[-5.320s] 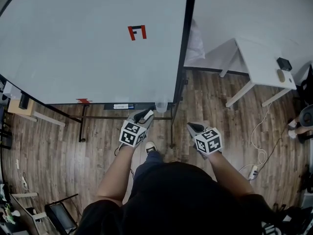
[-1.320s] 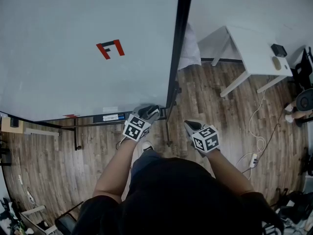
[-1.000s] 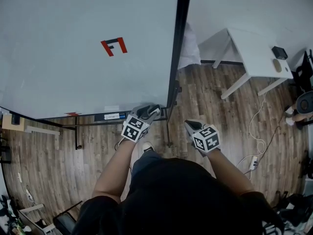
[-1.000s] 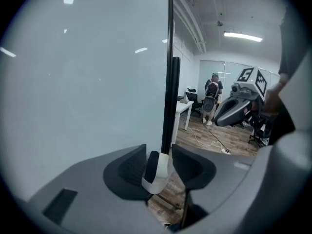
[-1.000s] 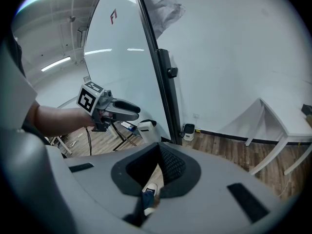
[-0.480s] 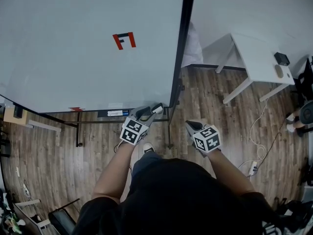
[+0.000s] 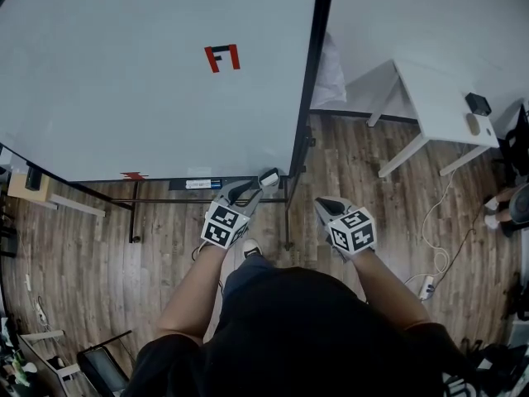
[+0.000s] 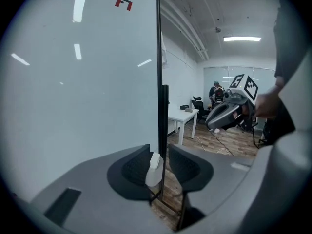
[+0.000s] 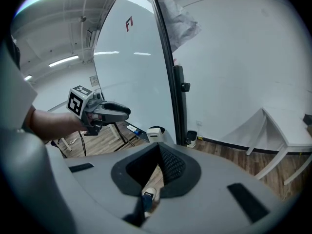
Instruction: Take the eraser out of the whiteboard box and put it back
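Observation:
A small white box (image 7: pixel 267 181) hangs at the right end of the whiteboard's (image 7: pixel 149 73) bottom rail, with the eraser (image 7: pixel 269 173) standing in it. My left gripper (image 7: pixel 250 190) sits just short of the box. In the left gripper view the box (image 8: pixel 153 177) and eraser (image 8: pixel 156 160) show through the gap between the jaws, which are closing with nothing between the pads. My right gripper (image 7: pixel 324 205) hangs to the right over the floor, jaws together and empty. The right gripper view shows the box (image 9: pixel 156 133) right of the left gripper (image 9: pixel 127 112).
The whiteboard's black frame post (image 7: pixel 307 106) and stand legs (image 7: pixel 136 213) rise from the wood floor right in front of me. A white table (image 7: pixel 438 106) with small items stands at the right, and a cable (image 7: pixel 434 230) trails on the floor beside it.
My left gripper has drawn back from the box toward me, so the box and eraser now show beyond its tips. The right gripper has barely moved.

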`<state>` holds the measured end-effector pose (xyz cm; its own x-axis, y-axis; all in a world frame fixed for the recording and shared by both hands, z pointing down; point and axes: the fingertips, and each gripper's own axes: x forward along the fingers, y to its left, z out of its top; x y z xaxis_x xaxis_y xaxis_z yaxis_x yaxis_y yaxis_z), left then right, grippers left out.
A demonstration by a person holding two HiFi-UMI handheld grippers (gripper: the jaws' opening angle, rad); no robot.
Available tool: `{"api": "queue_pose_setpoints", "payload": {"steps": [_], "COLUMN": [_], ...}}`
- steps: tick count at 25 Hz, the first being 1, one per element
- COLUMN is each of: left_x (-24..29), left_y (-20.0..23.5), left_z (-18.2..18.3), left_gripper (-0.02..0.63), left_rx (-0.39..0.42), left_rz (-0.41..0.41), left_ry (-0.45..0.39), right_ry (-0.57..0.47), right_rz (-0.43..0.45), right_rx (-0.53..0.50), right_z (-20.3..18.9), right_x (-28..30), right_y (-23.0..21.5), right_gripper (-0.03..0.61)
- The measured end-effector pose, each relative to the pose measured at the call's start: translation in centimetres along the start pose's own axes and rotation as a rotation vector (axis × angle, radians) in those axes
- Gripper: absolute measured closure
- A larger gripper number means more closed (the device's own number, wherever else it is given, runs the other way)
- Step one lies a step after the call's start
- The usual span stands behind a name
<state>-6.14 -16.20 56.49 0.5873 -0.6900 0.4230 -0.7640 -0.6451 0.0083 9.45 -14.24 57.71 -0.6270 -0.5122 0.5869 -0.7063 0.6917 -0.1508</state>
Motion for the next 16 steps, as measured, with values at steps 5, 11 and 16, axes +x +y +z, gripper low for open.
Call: {"api": "queue_pose_setpoints", "payload": {"steps": [5,11,16], "left_x": [-1.2,-2.3,-3.3], "left_y": [-0.6,-0.9,-1.2], "left_z": [-0.5,-0.8,-0.9], "left_gripper": [0.492,0.502,0.514], "left_rx": [-0.005,-0.014,-0.014], "left_rz": [0.009,0.018,0.023], "left_ry": [-0.004,-0.011,-0.023], "right_ry": [-0.007,-0.031,-0.055], "right_rz": [0.005,-0.015,-0.041], "right_rx": [-0.01,-0.012,-0.012], "right_z": [0.1,1.0,2.2], "right_x": [-0.5,-1.2,-2.2], "right_y": [0.9,0.5,0.1], "right_gripper": [0.583,0.583,0.583]}}
